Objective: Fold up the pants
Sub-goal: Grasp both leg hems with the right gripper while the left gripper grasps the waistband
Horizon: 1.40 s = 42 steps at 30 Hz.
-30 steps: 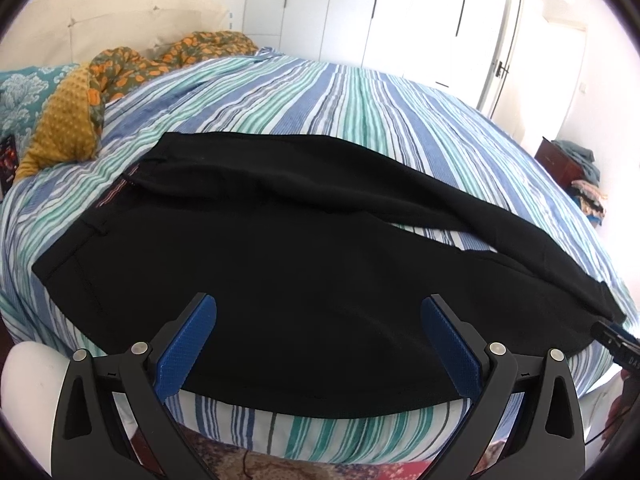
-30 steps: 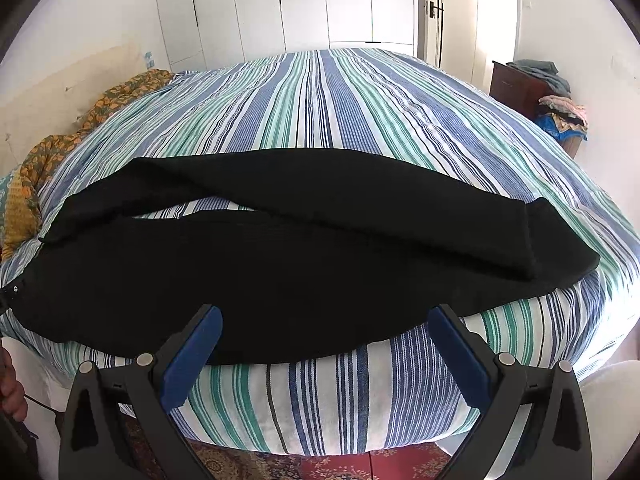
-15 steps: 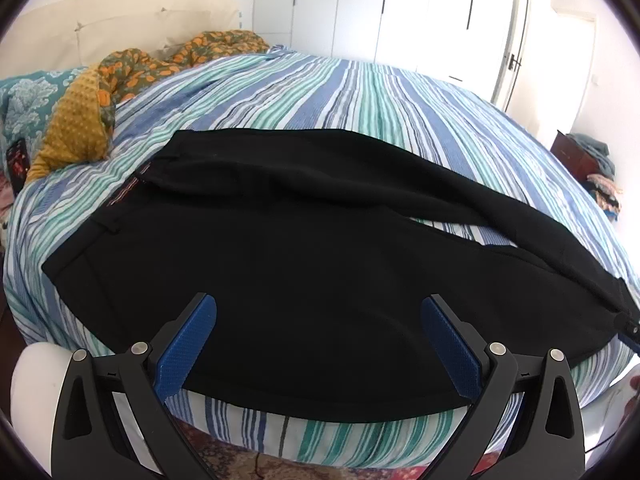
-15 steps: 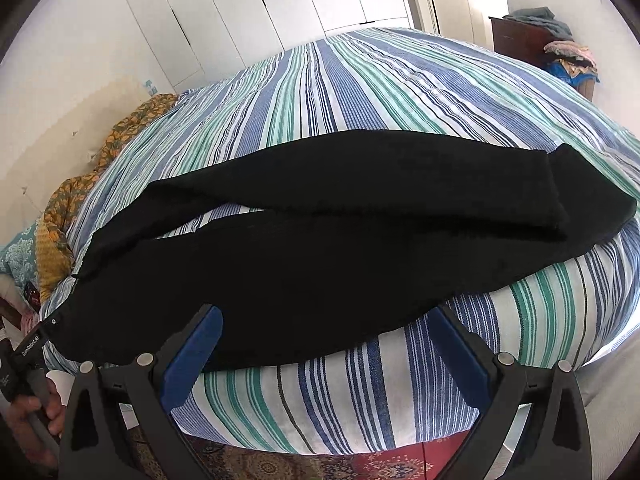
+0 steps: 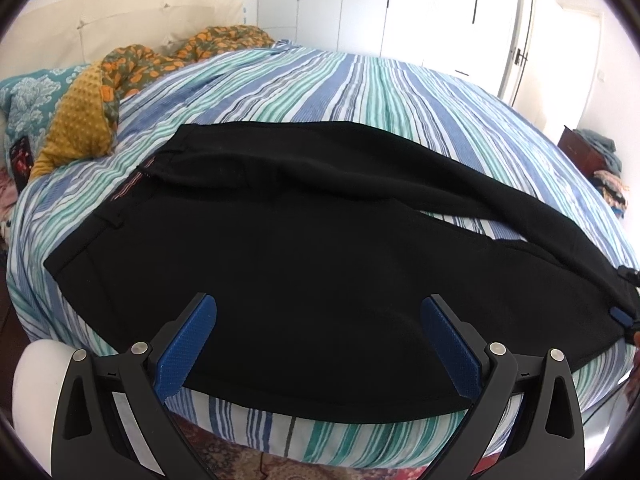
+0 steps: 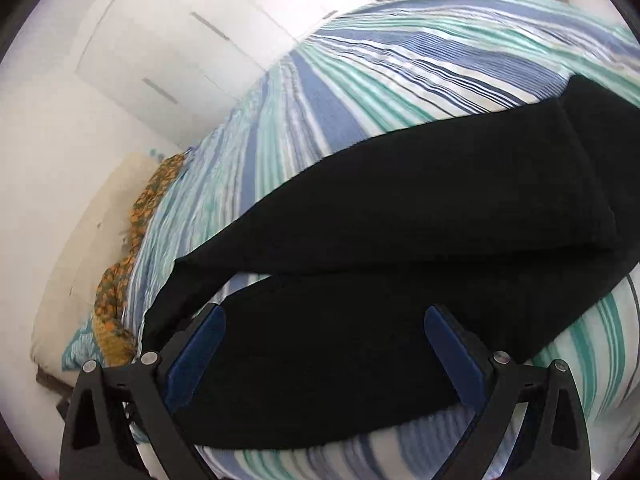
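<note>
Black pants (image 5: 312, 240) lie flat across a striped bed (image 5: 360, 92), waistband to the left, legs running right; the near edge hangs by the bed's front edge. My left gripper (image 5: 318, 320) is open and empty, hovering over the pants' near middle. In the right wrist view the pants (image 6: 400, 248) fill the frame, tilted, with the leg ends at upper right. My right gripper (image 6: 324, 328) is open and empty, close above the near leg. Part of the right gripper (image 5: 624, 312) shows at the left view's right edge, by the leg ends.
An orange-patterned blanket (image 5: 172, 60) and mustard pillow (image 5: 76, 132) lie at the bed's head on the left. White wardrobes (image 5: 420, 8) stand behind. A dark cabinet with clothes (image 5: 588, 156) is at the right. A patterned rug (image 5: 240, 456) lies below the bed's front edge.
My right gripper has swung in close over the pants and rolled, tilting its view strongly. My left gripper has moved slightly closer to the pants. Both stay open.
</note>
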Available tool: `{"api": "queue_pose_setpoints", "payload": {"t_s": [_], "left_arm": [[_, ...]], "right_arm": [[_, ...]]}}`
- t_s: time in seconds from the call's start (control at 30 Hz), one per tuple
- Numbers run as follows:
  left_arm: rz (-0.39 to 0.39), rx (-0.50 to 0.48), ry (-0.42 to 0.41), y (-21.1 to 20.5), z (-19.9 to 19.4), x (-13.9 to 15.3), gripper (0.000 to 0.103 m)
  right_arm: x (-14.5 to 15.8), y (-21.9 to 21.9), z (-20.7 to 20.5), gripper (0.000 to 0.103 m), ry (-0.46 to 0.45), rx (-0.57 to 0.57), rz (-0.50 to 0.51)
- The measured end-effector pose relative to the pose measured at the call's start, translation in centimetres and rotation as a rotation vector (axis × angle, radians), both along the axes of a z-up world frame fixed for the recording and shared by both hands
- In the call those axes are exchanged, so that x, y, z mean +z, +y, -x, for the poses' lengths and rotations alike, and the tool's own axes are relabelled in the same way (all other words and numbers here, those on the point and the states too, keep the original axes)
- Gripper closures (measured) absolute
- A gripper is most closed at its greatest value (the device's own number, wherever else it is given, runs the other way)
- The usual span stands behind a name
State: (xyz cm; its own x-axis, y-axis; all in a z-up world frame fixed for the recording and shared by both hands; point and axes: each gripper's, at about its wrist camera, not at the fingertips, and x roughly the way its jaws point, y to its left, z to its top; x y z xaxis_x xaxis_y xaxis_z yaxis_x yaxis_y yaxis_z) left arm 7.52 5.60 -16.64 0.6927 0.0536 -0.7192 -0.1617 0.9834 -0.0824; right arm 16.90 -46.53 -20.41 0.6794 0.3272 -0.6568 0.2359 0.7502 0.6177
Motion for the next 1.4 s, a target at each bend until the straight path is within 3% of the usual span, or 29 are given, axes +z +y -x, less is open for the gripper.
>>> {"api": "queue_pose_setpoints", "payload": {"t_s": [0.07, 0.13, 0.17, 0.27, 0.37, 0.47, 0.53, 0.63, 0.77, 0.83, 0.9, 0.93, 1.1, 1.27, 1.4], "left_arm": [[-0.007, 0.003, 0.006, 0.1, 0.1, -0.1, 0.001], [0.005, 0.002, 0.023, 0.2, -0.1, -0.3, 0.001], [0.012, -0.001, 0.035, 0.2, -0.3, -0.5, 0.001], [0.001, -0.021, 0.062, -0.4, -0.6, -0.9, 0.001], [-0.038, -0.050, 0.057, -1.5, -0.4, -0.7, 0.001], [-0.055, -0.075, 0.063, -2.2, -0.3, -0.9, 0.001], [-0.058, -0.087, 0.077, -2.6, -0.5, -1.2, 0.001], [-0.066, -0.094, 0.074, -2.9, -0.6, -1.0, 0.001], [-0.059, -0.086, 0.068, -2.5, -0.4, -0.8, 0.001], [-0.043, -0.078, 0.087, -2.2, -0.6, -1.1, 0.001], [-0.027, -0.070, 0.106, -1.9, -0.8, -1.3, 0.001], [-0.015, -0.068, 0.117, -1.7, -1.0, -1.2, 0.001], [0.161, -0.102, 0.102, 1.0, -5.2, 1.6, 0.001], [0.531, -0.096, 0.173, 5.1, -15.9, 2.7, 0.001], [0.636, -0.018, 0.249, 6.5, -23.0, 1.0, 0.001]], "right_arm": [[-1.0, -2.5, -0.6, 0.027, 0.023, -0.118, -0.048], [-1.4, -4.3, -0.9, 0.033, 0.020, -0.211, -0.096], [-1.5, -4.7, -1.2, 0.041, 0.032, -0.240, -0.107], [-1.7, -4.7, -2.1, 0.060, 0.095, -0.283, -0.055], [-0.9, -4.3, -2.2, 0.056, 0.108, -0.262, -0.076], [-0.7, -4.6, -1.4, 0.038, 0.066, -0.244, -0.237], [-1.6, -5.9, -1.2, 0.038, 0.070, -0.257, -0.359], [-3.1, -8.0, -1.5, 0.045, 0.136, -0.320, -0.428], [-2.1, -8.7, -2.1, 0.052, 0.125, -0.334, -0.330], [-1.5, -7.9, -2.6, 0.063, 0.141, -0.311, -0.239], [-0.6, -7.2, -2.9, 0.091, 0.137, -0.297, -0.124], [0.0, -7.0, -2.9, 0.095, 0.121, -0.289, -0.066], [5.2, -5.6, -2.3, 0.098, -0.013, -0.193, 0.034], [12.3, -3.7, -0.3, 0.098, -0.187, -0.021, 0.105], [16.5, -1.8, 3.0, 0.098, -0.294, 0.073, 0.113]]}}
